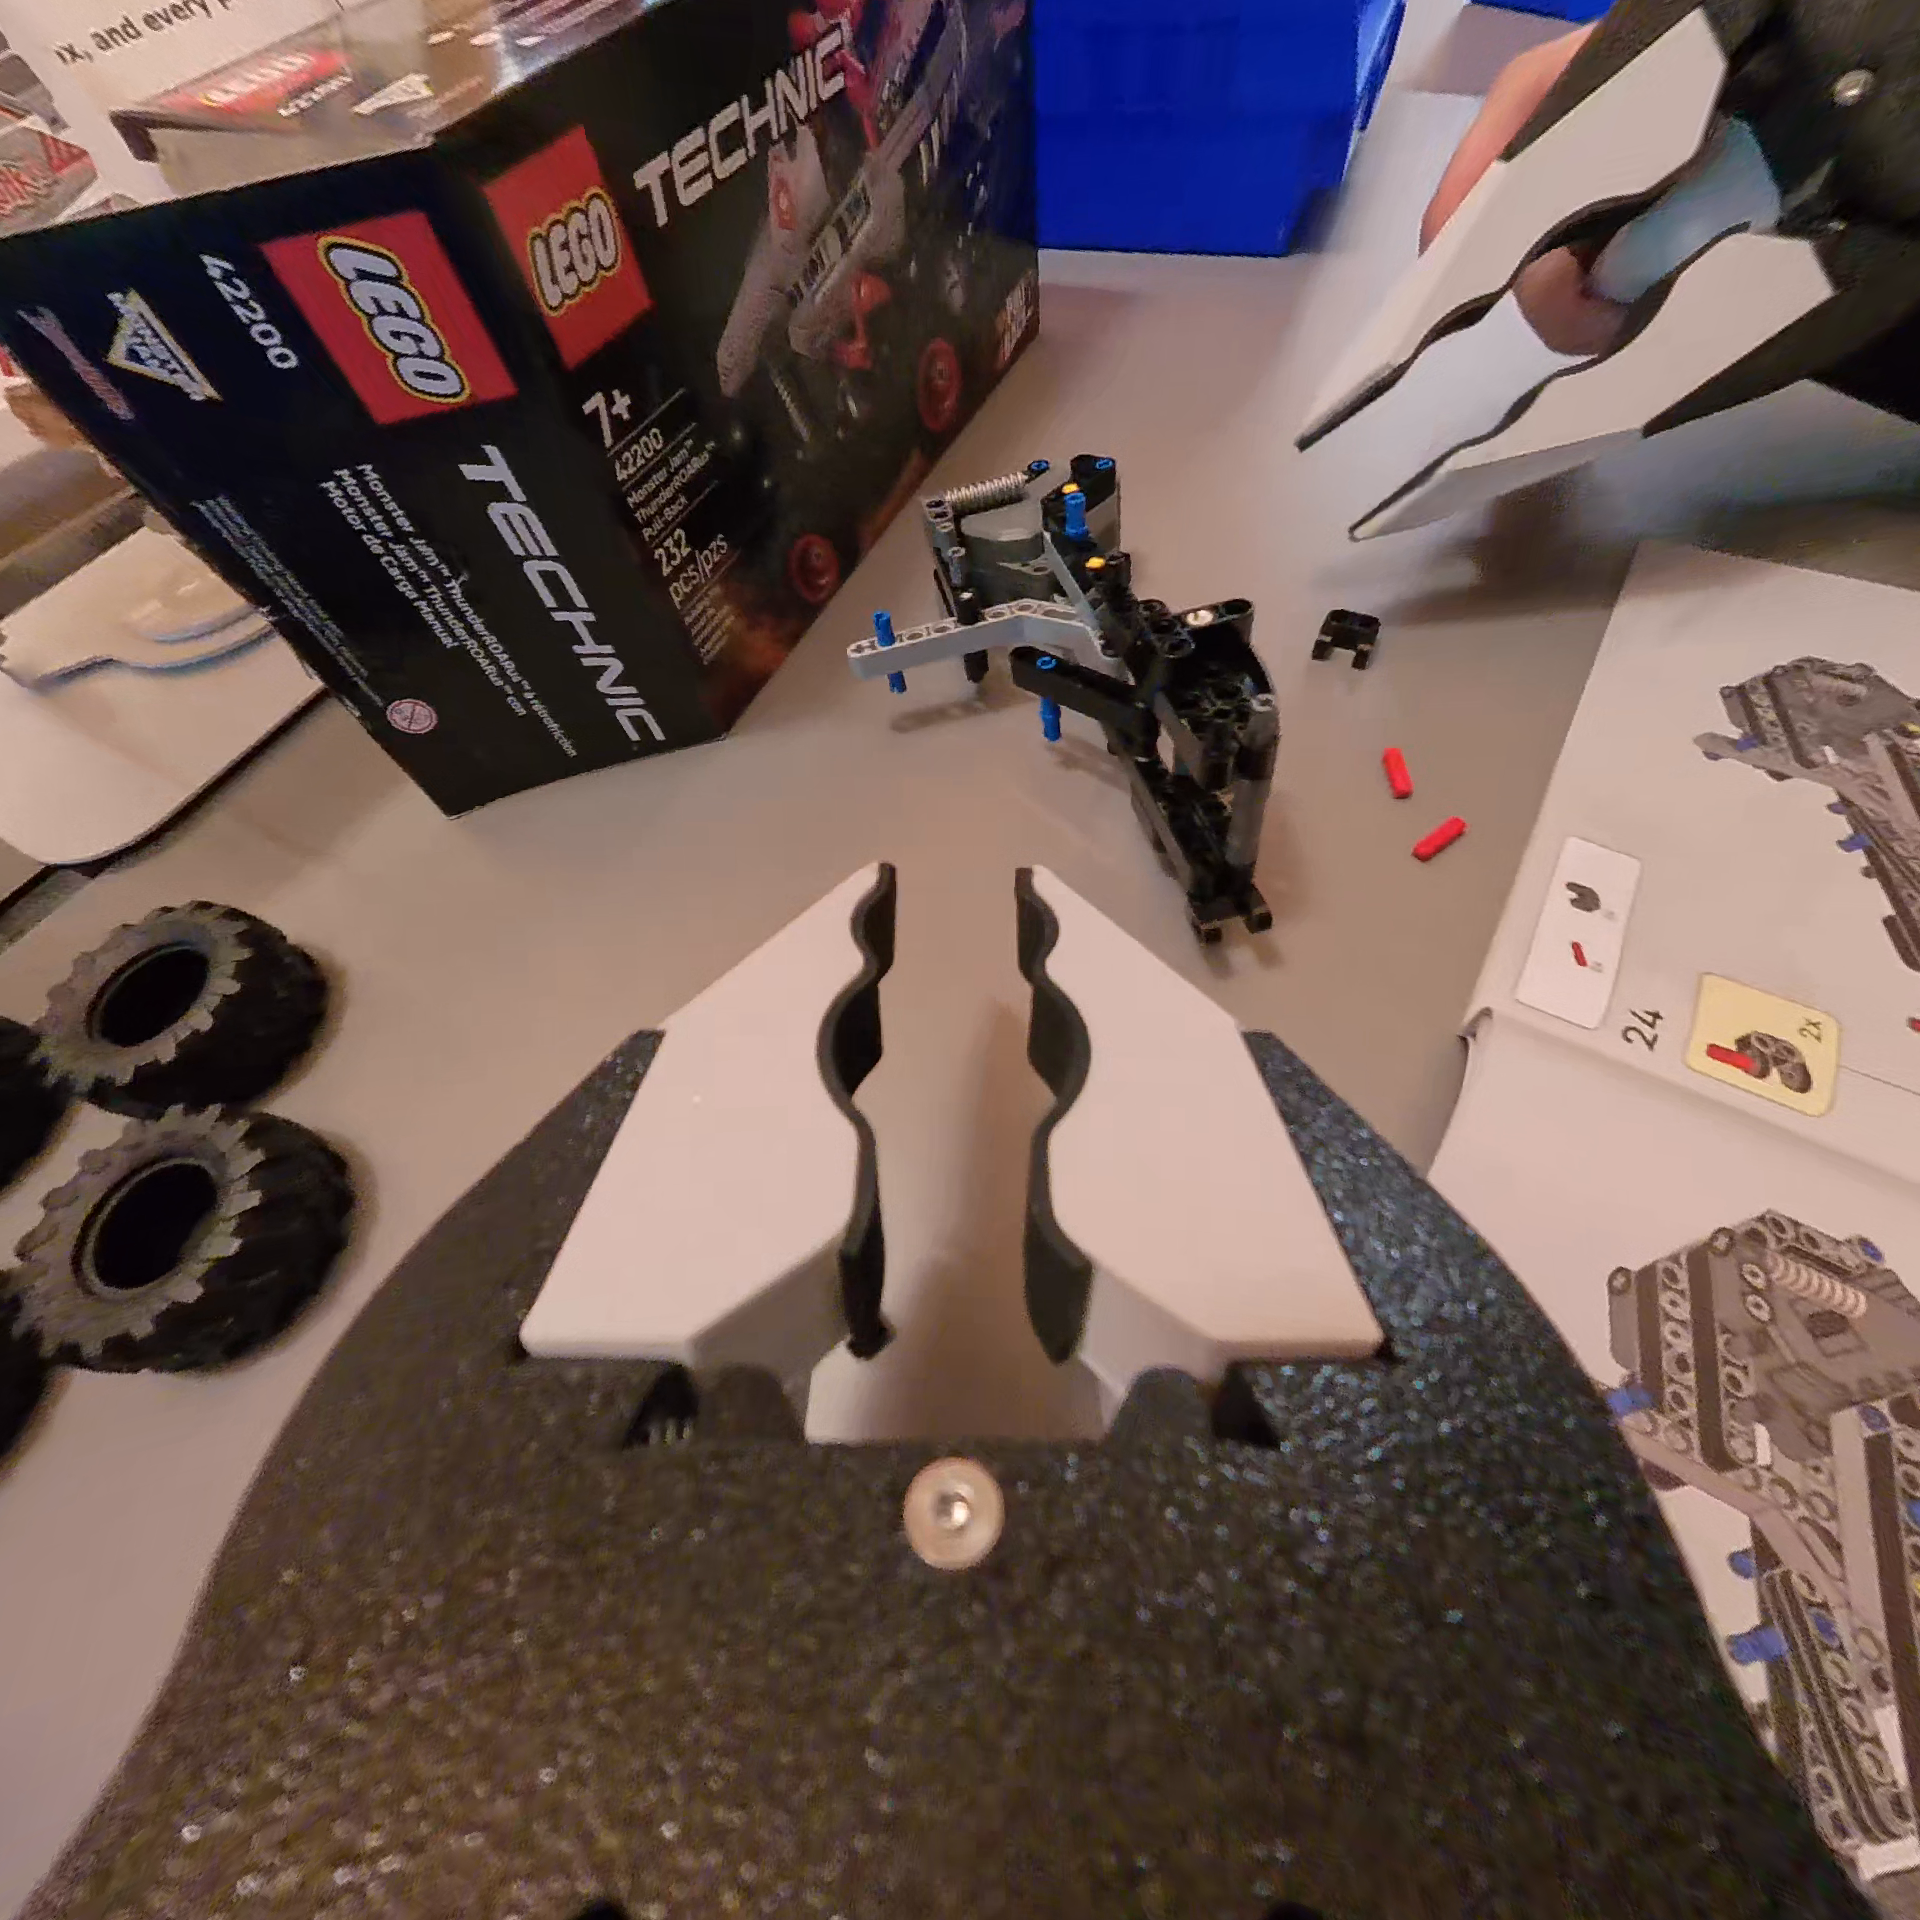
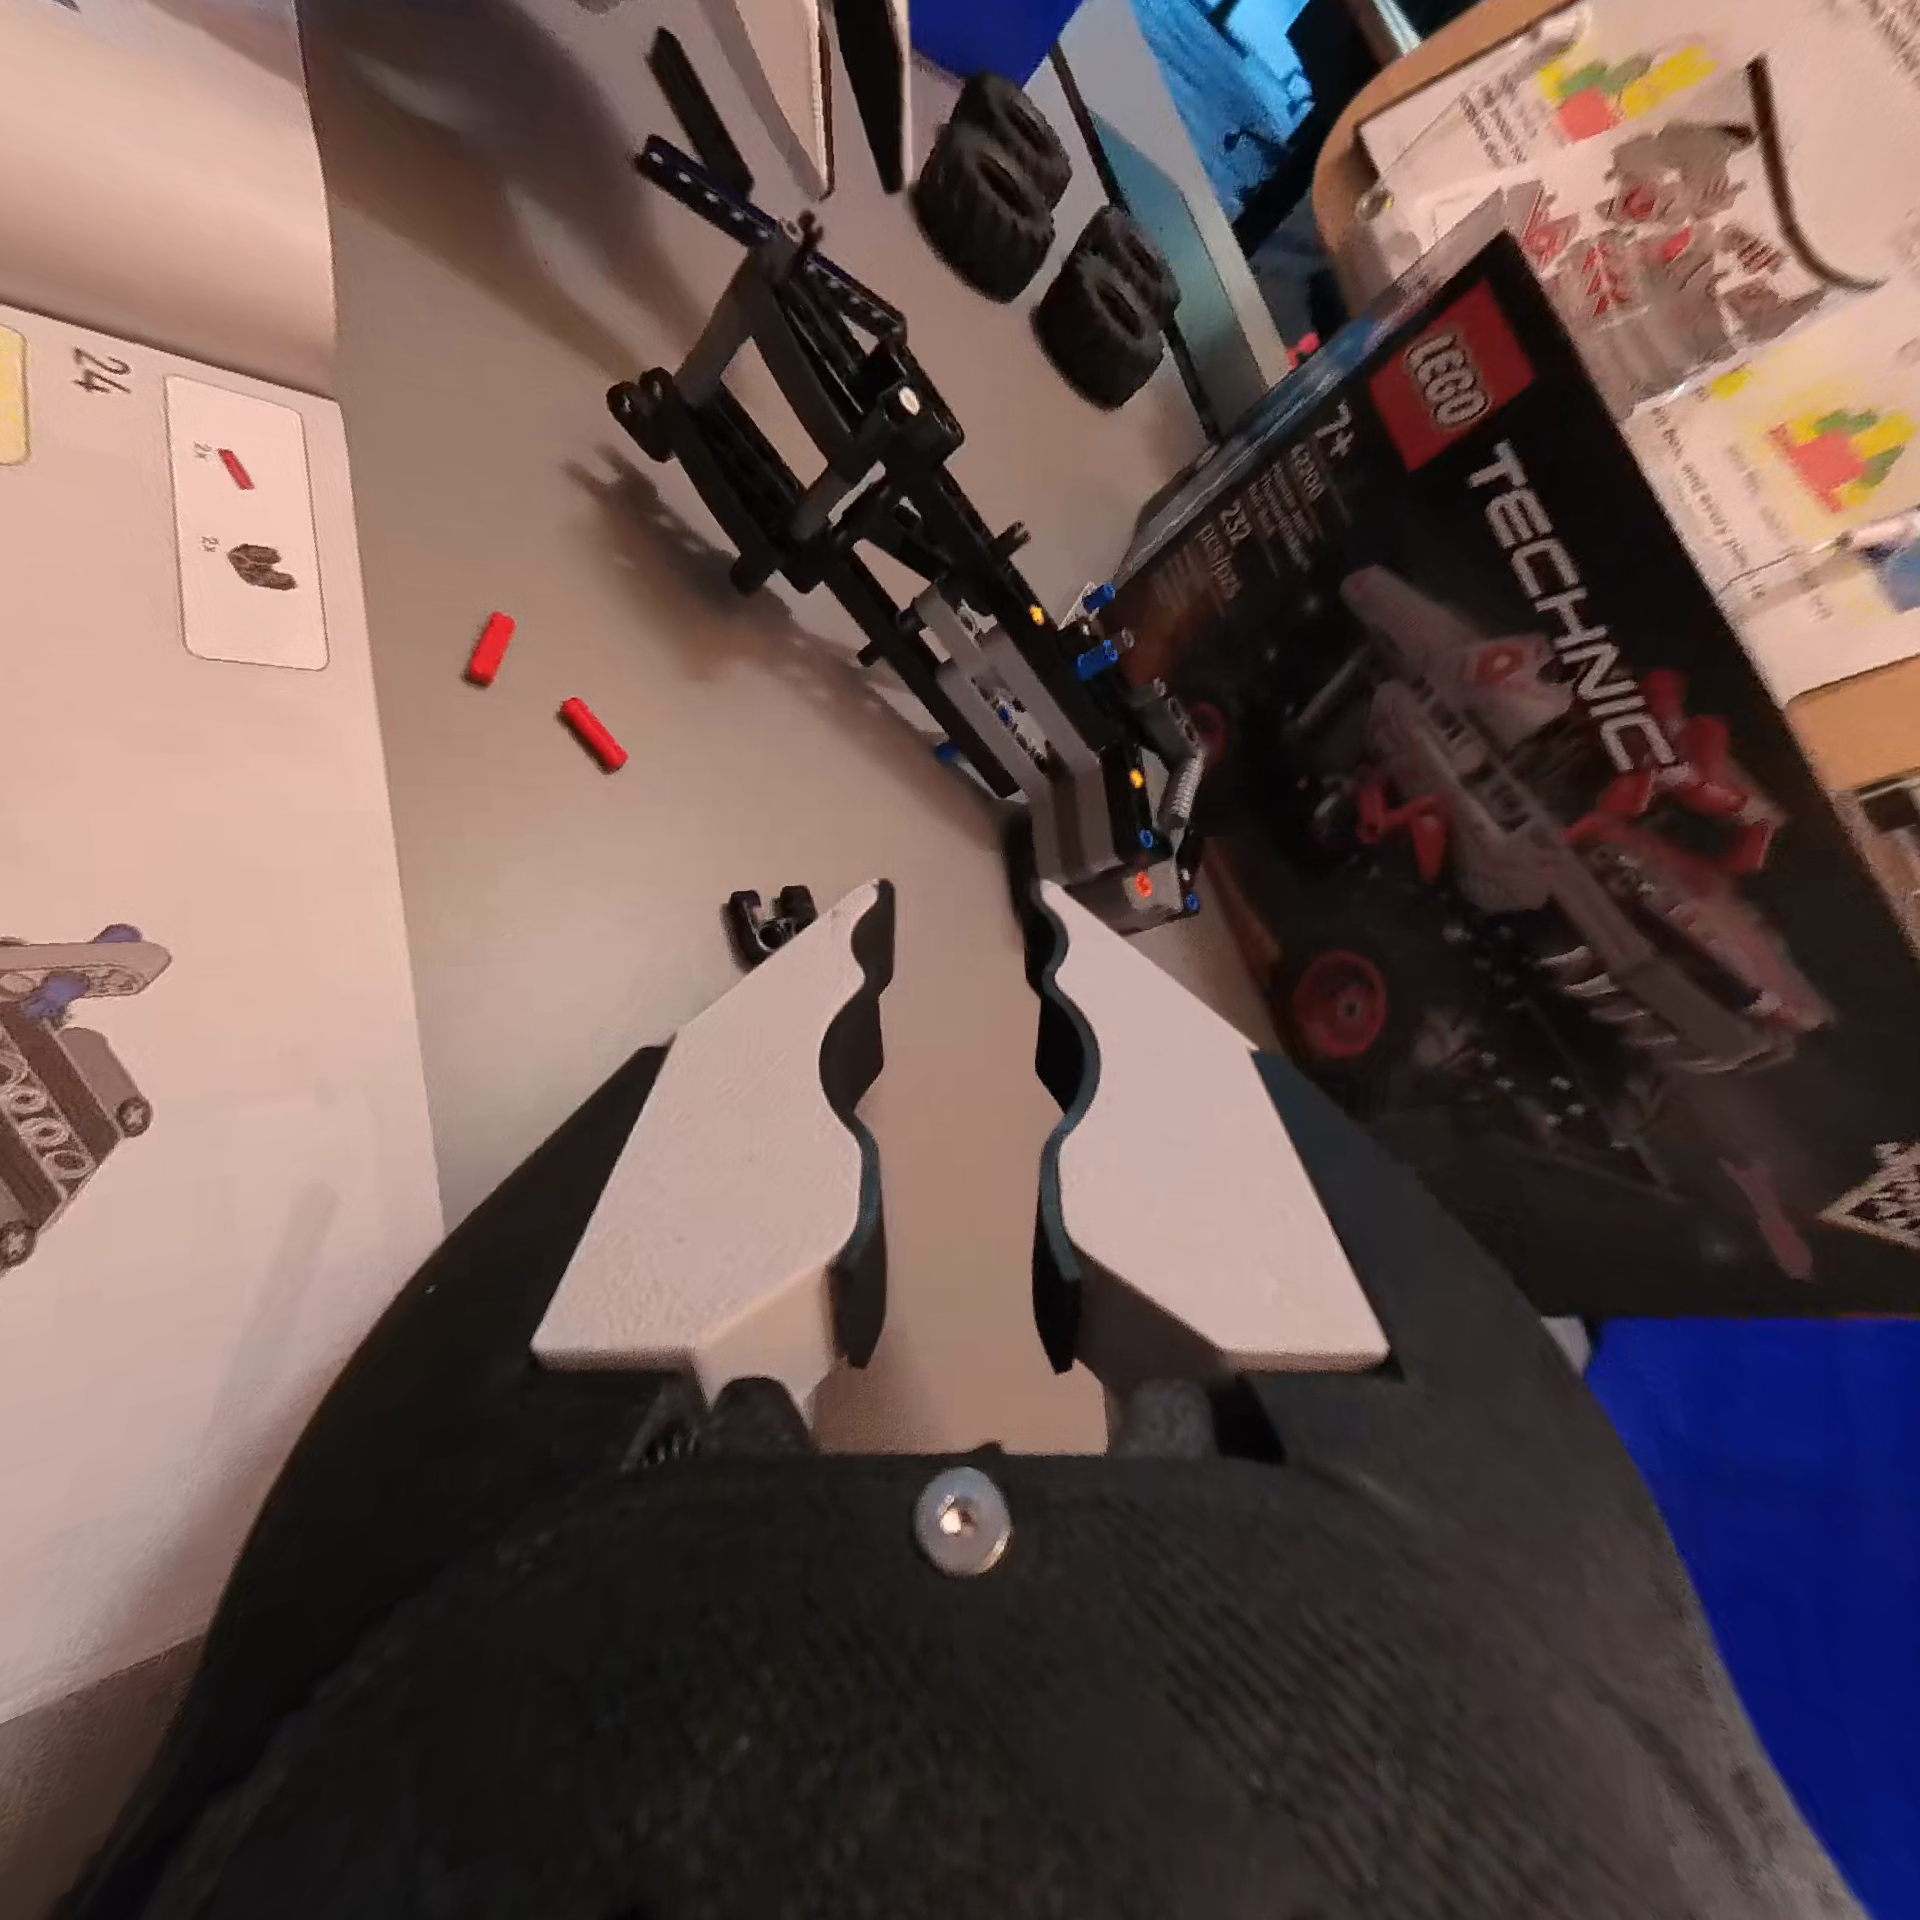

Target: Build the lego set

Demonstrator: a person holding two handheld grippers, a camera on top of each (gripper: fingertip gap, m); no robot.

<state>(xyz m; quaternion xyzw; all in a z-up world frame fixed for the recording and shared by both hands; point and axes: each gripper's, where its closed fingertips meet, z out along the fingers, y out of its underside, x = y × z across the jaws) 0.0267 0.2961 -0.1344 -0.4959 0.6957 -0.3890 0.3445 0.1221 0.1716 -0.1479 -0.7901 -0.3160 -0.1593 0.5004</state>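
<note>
Lego frame (image 1: pixel 1101 665) lying on surface (image 1: pixel 644 831) beside box (image 1: pixel 436 436); left gripper (image 1: pixel 954 914) and right gripper (image 2: pixel 956 914) hovering, jaws spread, empty. Judgement: approaching black connector (image 1: pixel 1349 636) squarely, pinching gently, avoiding red pins (image 1: pixel 1397 774).

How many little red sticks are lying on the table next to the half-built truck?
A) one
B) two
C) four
B: two small red pieces lie loose on the grey table, between the partly built model and the open instruction booklet, and the right wrist view shows the same pair.
</note>
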